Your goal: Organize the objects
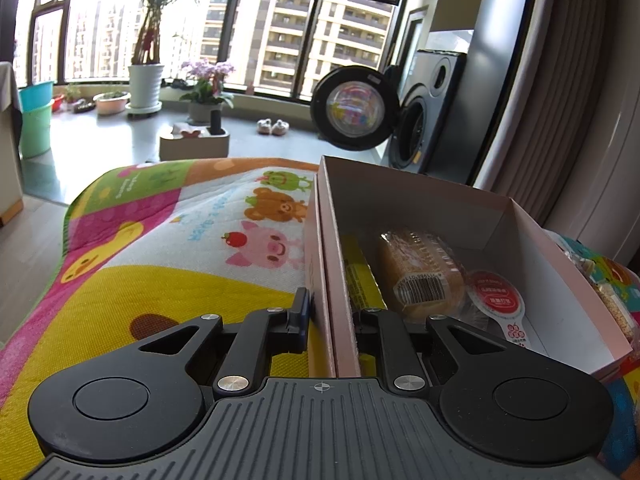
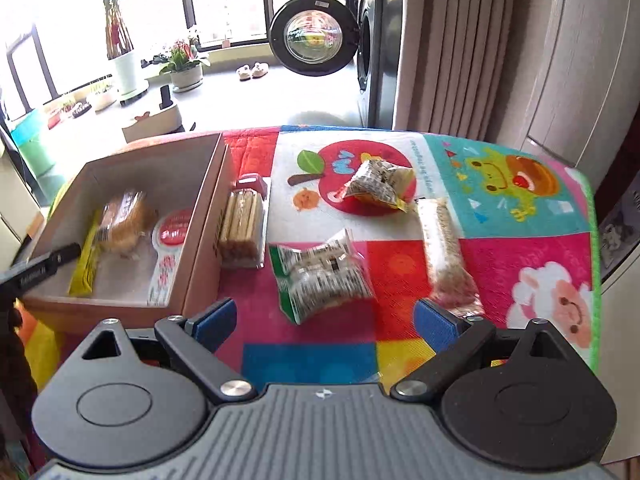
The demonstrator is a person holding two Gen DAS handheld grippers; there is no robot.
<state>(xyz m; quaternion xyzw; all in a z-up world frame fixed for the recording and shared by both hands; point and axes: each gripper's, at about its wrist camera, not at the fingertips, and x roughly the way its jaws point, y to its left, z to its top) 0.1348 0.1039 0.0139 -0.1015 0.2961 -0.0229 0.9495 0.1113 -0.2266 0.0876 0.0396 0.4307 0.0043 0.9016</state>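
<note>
Left gripper [image 1: 331, 320] clamped on box [image 1: 326, 240] wall; right gripper [image 2: 325, 320] spread wide above green-edged packet [image 2: 320, 276].

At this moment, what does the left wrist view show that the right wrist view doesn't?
Left wrist only: the left gripper with its jaws clamped on the box wall. Right wrist only: the open right gripper and four snack packs on the mat, the green pack nearest. Both: the box holding the bread, yellow bar and red-lidded cup.
</note>
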